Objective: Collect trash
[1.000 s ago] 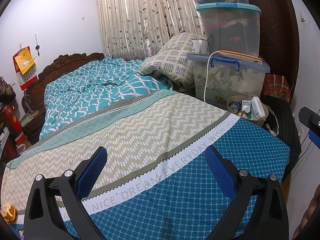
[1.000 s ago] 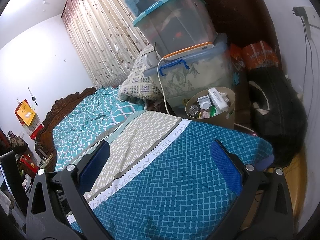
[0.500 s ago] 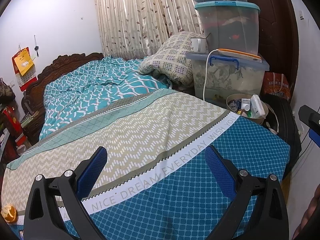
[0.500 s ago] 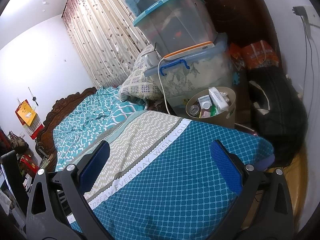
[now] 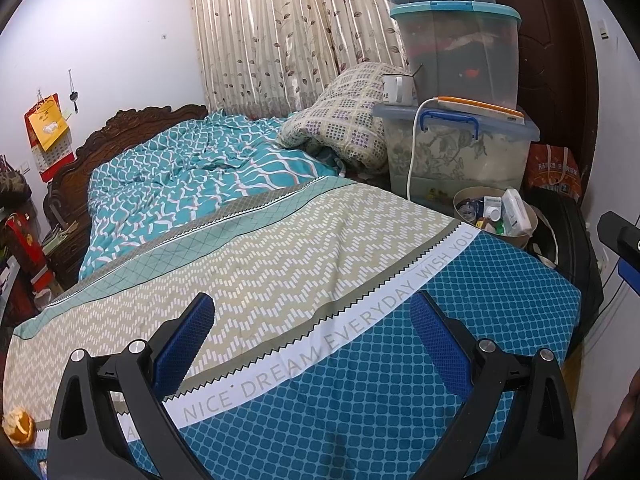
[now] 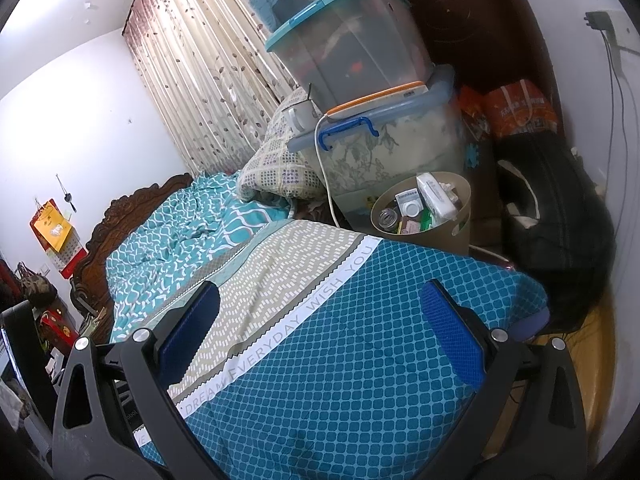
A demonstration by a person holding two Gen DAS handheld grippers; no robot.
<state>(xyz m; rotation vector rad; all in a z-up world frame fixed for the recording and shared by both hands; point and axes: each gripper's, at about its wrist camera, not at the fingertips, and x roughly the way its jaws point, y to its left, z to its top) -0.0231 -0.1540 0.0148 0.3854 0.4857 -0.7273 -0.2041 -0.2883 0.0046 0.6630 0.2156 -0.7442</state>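
Observation:
A tan round trash bin [image 5: 496, 216] stands on the floor past the bed's far right corner, filled with boxes, a bottle and a jar; it also shows in the right wrist view [image 6: 424, 212]. An orange peel [image 5: 18, 428] lies on the bedspread at the lower left edge. My left gripper [image 5: 312, 320] is open and empty above the bed. My right gripper [image 6: 320, 316] is open and empty above the blue part of the bedspread; part of it shows at the right edge of the left wrist view [image 5: 620, 240].
The bed [image 5: 280, 248] carries a teal quilt [image 5: 192, 176] and a folded checked blanket [image 5: 340, 120]. Stacked clear storage boxes [image 5: 456, 92] with a white mug [image 5: 396, 88] stand behind the bin. A black bag [image 6: 556, 216] and a red bag [image 6: 520, 108] sit by the right wall.
Both views have shifted only slightly; the left gripper has drifted a little. Both grippers stay open and empty.

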